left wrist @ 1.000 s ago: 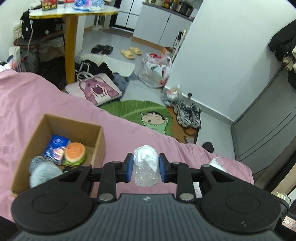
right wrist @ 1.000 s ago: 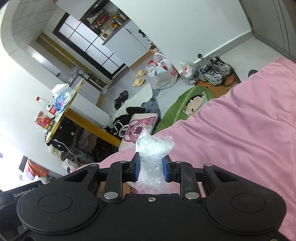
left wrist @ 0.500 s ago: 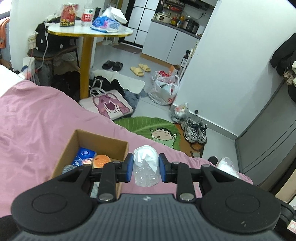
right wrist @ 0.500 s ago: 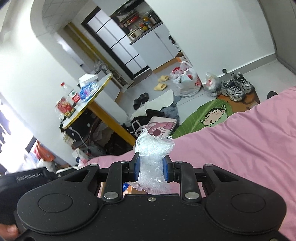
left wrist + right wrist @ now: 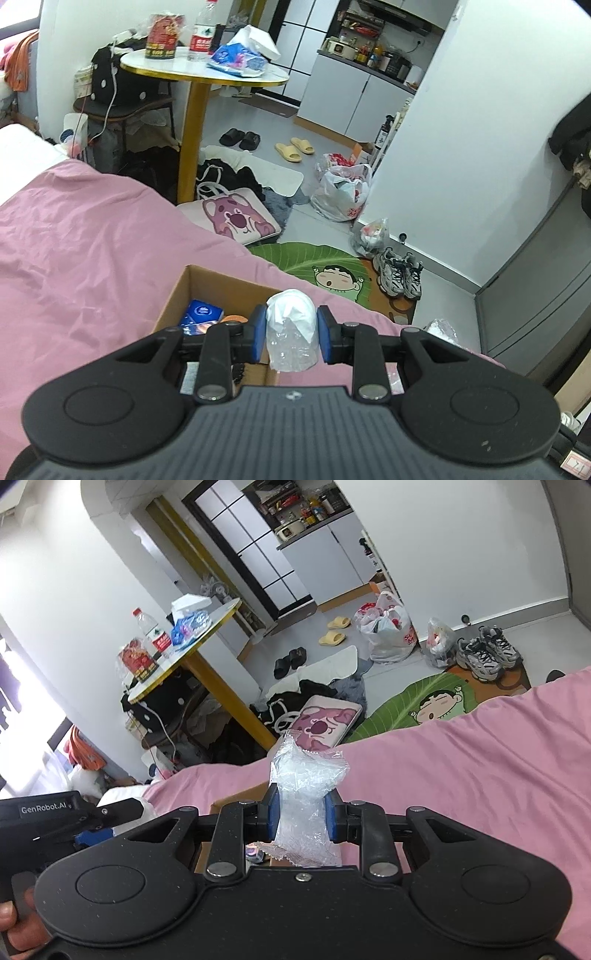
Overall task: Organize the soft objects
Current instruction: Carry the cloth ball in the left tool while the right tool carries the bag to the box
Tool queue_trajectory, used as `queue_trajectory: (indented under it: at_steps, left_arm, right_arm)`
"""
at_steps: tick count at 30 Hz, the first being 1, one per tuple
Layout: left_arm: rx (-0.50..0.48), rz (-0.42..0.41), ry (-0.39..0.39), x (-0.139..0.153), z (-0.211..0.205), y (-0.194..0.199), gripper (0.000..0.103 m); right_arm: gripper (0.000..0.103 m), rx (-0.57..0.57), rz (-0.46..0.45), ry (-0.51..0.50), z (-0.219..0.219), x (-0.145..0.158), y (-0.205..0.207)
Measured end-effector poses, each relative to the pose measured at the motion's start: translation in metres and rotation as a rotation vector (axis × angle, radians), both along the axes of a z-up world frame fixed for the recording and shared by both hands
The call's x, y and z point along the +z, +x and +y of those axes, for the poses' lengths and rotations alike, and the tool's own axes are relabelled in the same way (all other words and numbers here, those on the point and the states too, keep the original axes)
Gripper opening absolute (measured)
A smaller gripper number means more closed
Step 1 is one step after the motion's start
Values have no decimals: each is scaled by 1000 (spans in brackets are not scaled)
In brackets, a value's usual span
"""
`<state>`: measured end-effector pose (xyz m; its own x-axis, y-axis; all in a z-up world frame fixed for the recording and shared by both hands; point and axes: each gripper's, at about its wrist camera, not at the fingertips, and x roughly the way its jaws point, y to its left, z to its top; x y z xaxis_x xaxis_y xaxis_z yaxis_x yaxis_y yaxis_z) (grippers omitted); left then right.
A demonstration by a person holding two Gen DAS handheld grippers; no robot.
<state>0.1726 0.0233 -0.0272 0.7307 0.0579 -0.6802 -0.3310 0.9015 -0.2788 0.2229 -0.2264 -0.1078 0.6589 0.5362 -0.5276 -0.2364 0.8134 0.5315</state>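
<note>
The left claw [image 5: 291,334] pinched a clear plastic packet with white tissue inside [image 5: 291,332] between its blue pads, and the right claw [image 5: 301,814] was pressed shut on a crinkled clear wrapper [image 5: 306,794]. Both packets hung above the pink bedsheet [image 5: 92,258], close to the open cardboard box [image 5: 207,284], which sat on the bed and already held a blue tissue pack [image 5: 201,314] and something orange beside it. Seen from the right wrist, only the box's edge [image 5: 236,799] peeked out behind the claw, so its mouth was mostly hidden on that side. The likely trouble from here was a miss: both packets were light and slick, and if released over the rim rather than over the opening they could slide onto the sheet, or the two claws could crowd each other above the small box. The other gripper's body read "GenRobot.AI" [image 5: 42,808]. Farther off, a round tabletop [image 5: 207,70] carried a water bottle [image 5: 201,33] with a red label and a red snack bag [image 5: 160,37]; their print was too small to read. A cartoon-boy floor mat [image 5: 332,273] lay beyond the bed.
</note>
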Motion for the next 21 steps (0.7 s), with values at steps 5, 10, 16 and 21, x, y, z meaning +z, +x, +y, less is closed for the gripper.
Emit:
queue_trajectory:
  at_steps: [5, 10, 16, 21]
  left_arm:
    - [26, 5, -30, -8, 20, -1, 28]
    - [38, 24, -56, -19, 40, -4, 28]
    - [52, 41, -87, -34, 64, -3, 28]
    - [46, 55, -122, -47, 84, -2, 28]
  right_arm:
    - [24, 36, -9, -30, 25, -2, 2]
    - [24, 85, -15, -83, 51, -6, -1]
    - [24, 123, -3, -159, 81, -14, -2]
    - [24, 159, 5, -225, 108, -20, -1]
